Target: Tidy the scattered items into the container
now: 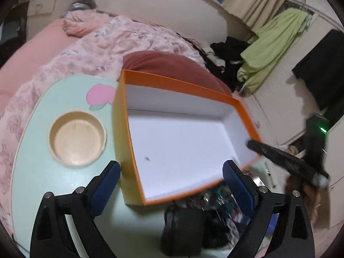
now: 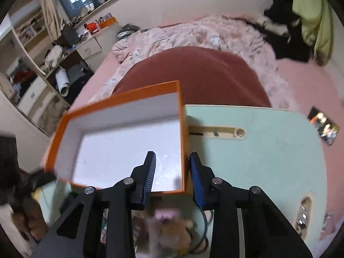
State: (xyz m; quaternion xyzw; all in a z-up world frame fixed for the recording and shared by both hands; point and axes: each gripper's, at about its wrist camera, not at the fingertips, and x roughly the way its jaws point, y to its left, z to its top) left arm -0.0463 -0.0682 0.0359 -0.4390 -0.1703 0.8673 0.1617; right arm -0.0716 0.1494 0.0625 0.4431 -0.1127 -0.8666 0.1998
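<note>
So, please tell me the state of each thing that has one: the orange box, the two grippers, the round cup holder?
Orange cardboard box with white inside: no lid, empty, tilted, one wall between the right gripper's fingers.
Right gripper: partly closed astride that wall; grip unclear.
Left gripper: open, holds nothing.
Round beige cup holder in the mint-green table: empty.

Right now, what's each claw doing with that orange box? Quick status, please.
Right gripper clamped on the orange box wall, box tilted. Left gripper open, empty, straddling its near corner. Box empty inside. Clutter lies beneath its raised edge.
</note>
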